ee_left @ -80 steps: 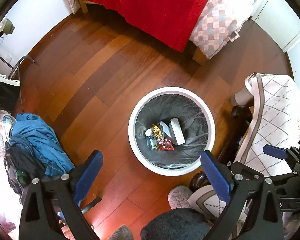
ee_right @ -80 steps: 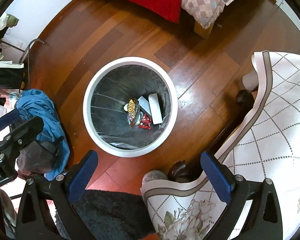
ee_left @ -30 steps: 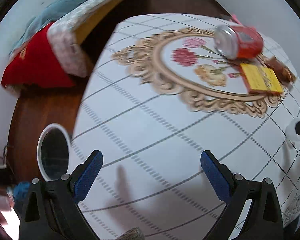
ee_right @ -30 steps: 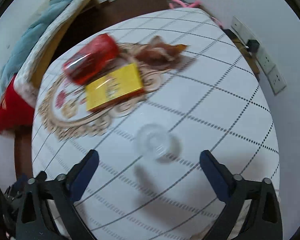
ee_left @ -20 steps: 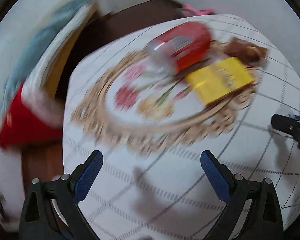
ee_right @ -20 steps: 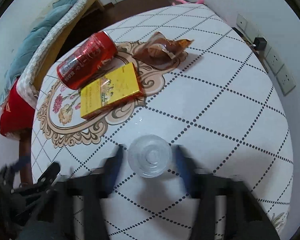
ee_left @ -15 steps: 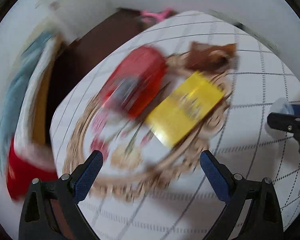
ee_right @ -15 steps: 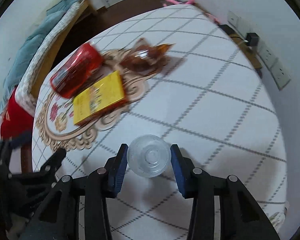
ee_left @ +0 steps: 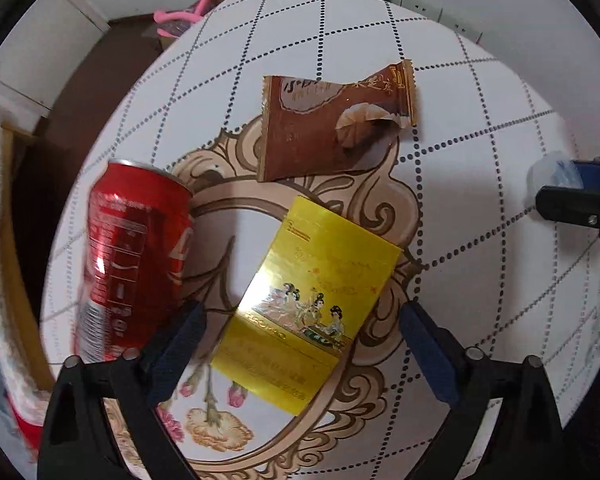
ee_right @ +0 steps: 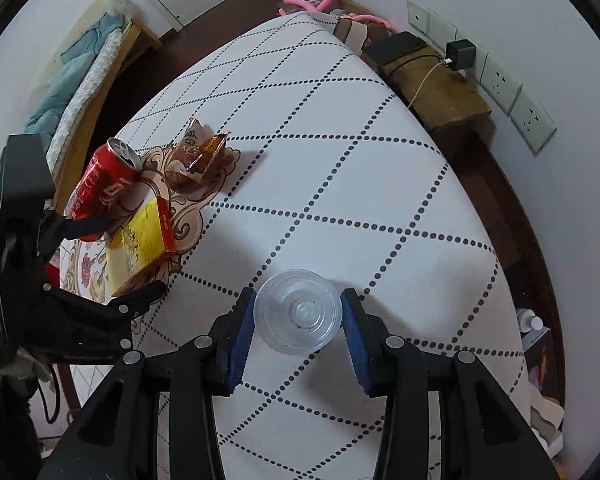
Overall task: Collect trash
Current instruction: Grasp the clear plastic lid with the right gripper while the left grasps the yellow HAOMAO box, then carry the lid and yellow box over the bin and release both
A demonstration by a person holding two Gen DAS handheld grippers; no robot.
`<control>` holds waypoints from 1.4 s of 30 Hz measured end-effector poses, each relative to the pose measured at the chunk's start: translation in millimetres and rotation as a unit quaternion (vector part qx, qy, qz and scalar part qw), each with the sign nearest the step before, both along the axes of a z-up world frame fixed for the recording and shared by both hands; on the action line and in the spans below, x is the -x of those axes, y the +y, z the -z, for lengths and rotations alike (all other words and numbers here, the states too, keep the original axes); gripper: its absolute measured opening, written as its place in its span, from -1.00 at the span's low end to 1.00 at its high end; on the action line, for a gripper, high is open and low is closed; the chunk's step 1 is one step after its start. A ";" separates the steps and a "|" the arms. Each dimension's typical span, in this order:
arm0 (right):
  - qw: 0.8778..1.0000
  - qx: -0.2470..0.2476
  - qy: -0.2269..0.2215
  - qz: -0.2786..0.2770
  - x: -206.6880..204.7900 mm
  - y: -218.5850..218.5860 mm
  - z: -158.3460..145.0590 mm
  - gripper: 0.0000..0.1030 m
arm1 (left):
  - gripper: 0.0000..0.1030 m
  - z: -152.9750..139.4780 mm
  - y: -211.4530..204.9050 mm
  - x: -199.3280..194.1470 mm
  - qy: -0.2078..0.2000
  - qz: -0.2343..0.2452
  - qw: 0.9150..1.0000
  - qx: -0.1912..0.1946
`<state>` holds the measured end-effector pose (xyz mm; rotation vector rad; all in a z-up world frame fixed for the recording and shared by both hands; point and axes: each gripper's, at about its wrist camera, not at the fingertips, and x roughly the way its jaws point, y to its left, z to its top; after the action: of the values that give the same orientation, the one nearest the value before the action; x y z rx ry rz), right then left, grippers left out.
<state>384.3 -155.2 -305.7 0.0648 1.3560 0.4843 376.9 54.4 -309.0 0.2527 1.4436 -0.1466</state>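
Meanwhile right gripper (ee_right: 298,322) jaws clamp the clear cup (ee_right: 298,316); left gripper (ee_left: 302,350) jaws closing around yellow box (ee_left: 306,308).

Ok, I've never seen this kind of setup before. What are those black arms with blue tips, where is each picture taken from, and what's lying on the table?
There is no robot. A person carries a two-finger gripper in each hand, and each one has a wide-angle camera looking along its fingers, which is why everything looks bent.

One picture comes from the left gripper. Its blue pads stand either side of a yellow box without touching it, and its jaws are closing. Beside the box lie a red can on its side and a brown wrapper, all on the tablecloth.

The other picture comes from the right gripper. Its pads press on a clear plastic cup, seen from above.

Each gripper also shows at the edge of the other's picture.
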 end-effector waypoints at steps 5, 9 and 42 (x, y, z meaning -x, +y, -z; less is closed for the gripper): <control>1.000 -0.009 0.006 -0.002 2.8 0.6 0.2 -0.13 | 0.21 -4.9 12.6 5.7 0.003 -0.042 0.998 0.056; 1.000 -0.006 0.004 -0.012 10.8 4.9 -0.4 -0.13 | 0.21 -10.9 11.1 25.0 -0.004 -0.122 0.991 0.058; 0.988 0.028 -0.099 -0.115 84.9 38.8 -54.9 -0.14 | 0.07 -105.9 -15.4 209.4 -0.197 -0.372 0.907 -0.033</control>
<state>299.4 -116.4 -250.8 -0.1843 1.1865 0.6297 167.5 39.0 -203.2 -0.2188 1.0543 0.5511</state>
